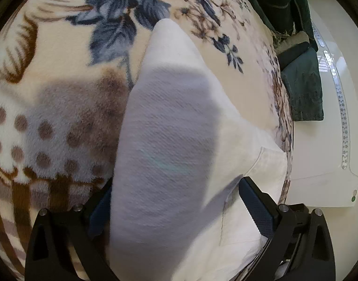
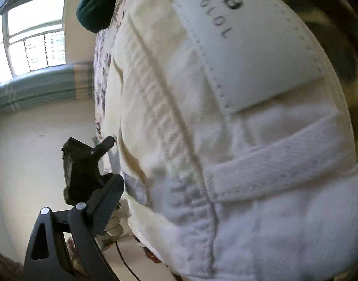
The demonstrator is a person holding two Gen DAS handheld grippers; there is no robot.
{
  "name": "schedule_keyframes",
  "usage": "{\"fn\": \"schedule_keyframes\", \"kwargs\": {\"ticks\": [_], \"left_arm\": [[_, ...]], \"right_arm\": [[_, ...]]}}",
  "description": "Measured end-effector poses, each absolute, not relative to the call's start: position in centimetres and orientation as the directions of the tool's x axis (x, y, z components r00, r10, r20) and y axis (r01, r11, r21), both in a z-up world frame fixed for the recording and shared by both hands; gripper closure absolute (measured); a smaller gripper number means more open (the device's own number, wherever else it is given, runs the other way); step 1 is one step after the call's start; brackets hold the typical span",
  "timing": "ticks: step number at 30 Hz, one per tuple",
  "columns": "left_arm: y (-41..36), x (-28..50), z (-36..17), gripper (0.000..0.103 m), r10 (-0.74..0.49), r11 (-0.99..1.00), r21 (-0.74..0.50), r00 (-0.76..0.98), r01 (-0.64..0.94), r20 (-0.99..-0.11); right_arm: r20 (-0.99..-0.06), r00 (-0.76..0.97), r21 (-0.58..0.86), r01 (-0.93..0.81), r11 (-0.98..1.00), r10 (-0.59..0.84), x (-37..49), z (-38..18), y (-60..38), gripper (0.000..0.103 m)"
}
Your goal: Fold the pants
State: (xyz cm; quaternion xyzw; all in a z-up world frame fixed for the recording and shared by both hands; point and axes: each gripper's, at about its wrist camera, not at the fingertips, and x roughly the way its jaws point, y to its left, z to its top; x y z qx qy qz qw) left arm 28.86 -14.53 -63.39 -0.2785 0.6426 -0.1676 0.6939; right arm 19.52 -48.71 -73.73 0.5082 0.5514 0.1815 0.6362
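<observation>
Pants (image 1: 169,121) on floral blanket (image 1: 61,58), between left tongs (image 1: 176,206) fingers.

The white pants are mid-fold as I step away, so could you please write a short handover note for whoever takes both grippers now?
Left gripper: fingers either side of a raised fold of the white pants; whether they pinch it cannot be told.
Right gripper: pressed close against the waistband end, by the belt loop and brand patch; only one finger shows, so its grip cannot be told.
Where: pants lie on the floral blanket; a dark green garment hangs at the bed's edge.
Done: cloth lifted for a fold.
Left: lay the fold down, smooth it, finish folding.
</observation>
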Motion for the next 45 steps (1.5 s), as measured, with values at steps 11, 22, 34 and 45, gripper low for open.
{"fn": "schedule_keyframes", "kwargs": {"ticks": [11, 22, 34, 45], "left_arm": [[-14.8, 29.1, -63.7, 0.002, -0.592, 0.788, -0.603, 0.115, -0.124, -0.798], [-13.9, 26.8, -60.9, 0.067, -0.563, 0.81, -0.584, 0.214, -0.047, -0.798], [-11.9, 27.4, -52.7, 0.071, -0.57, 0.792, -0.606, 0.265, -0.076, -0.778], [0.1, 41.2, -45.9, 0.071, -0.556, 0.767, -0.637, 0.411, -0.083, -0.723]], "right_arm": [[-0.537, 0.309, 0.833, 0.339, 0.437, 0.785, 19.3, -74.3, -48.7, 0.057], [-0.631, 0.337, 0.776, 0.301, 0.555, 0.699, 20.7, -68.2, -46.4, 0.076], [-0.615, 0.319, 0.787, 0.191, 0.587, 0.721, 24.5, -58.1, -43.3, 0.077], [-0.555, 0.376, 0.816, 0.074, 0.574, 0.742, 43.2, -52.2, -29.4, 0.077]]}}
